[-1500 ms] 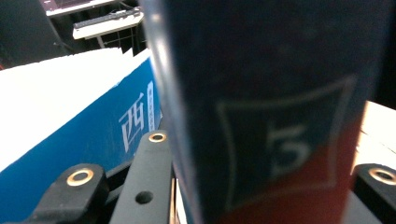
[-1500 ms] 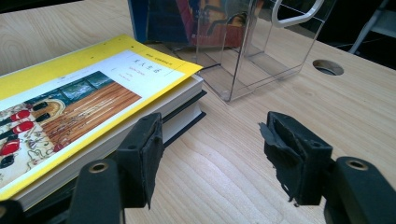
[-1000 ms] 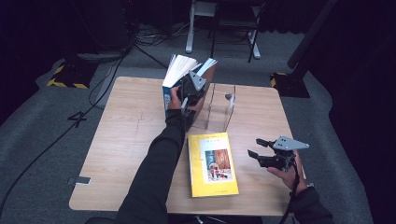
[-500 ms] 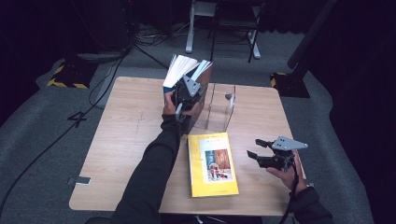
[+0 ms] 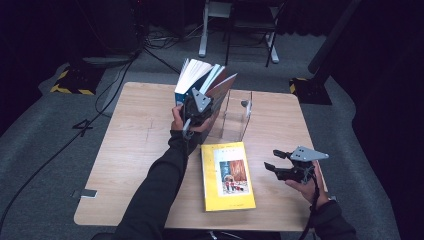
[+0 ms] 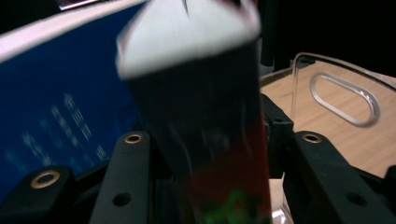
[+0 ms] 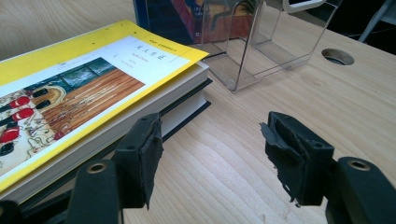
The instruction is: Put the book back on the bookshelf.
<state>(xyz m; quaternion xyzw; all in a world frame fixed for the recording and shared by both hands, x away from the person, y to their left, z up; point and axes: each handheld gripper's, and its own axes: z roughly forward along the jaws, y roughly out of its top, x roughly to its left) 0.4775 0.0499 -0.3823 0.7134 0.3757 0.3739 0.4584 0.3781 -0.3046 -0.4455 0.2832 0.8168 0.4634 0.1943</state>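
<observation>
In the high view the left gripper (image 5: 196, 111) stands books (image 5: 202, 82) upright beside the clear stand (image 5: 235, 117) at the table's far side, while in the left gripper view its just-loosening jaws bracket a dark red book (image 6: 210, 140) that could topple, and in the right gripper view the right gripper (image 7: 212, 156) rests released near the yellow book (image 7: 84, 88).

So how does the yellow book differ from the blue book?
The yellow book lies flat and closed near the table's front; the blue book stands upright, pages fanned, beside the clear stand. No gripper touches the yellow one; the left gripper is at the blue one's neighbour. Both are thick.
</observation>
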